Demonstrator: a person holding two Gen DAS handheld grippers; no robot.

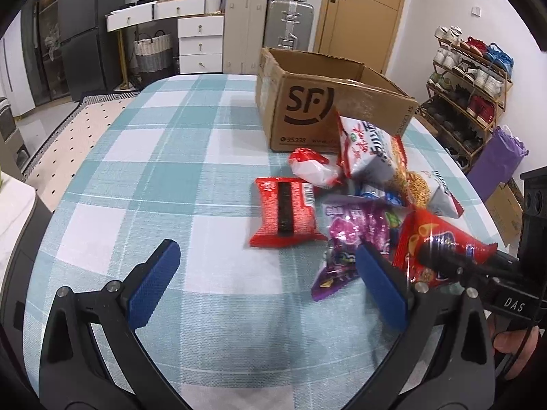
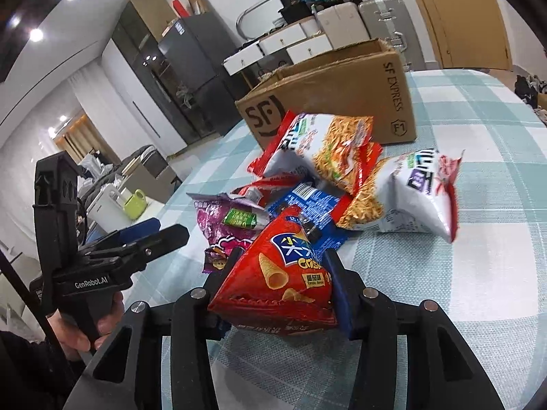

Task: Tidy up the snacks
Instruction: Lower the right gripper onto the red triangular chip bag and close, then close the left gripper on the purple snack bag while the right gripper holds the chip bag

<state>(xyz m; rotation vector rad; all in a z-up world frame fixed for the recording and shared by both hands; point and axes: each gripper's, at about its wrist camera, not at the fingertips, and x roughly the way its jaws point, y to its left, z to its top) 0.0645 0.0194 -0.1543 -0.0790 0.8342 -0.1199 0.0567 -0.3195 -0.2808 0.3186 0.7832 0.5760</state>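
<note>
The right claw (image 2: 280,283) squeezes one shiny red chip bag (image 2: 277,283). The left claw (image 1: 266,283) is wide open, holding nothing. Two noodle bags (image 2: 328,150) lie by one box (image 2: 342,92).

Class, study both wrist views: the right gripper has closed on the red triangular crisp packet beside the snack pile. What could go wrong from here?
1. The right gripper squeezes the puffy red triangular crisp packet; crisps might crush.
2. Lifting could drag the purple foil snack bag and blue wrapper lying against it.
3. The open left gripper sits close, so the tools might collide.
</note>
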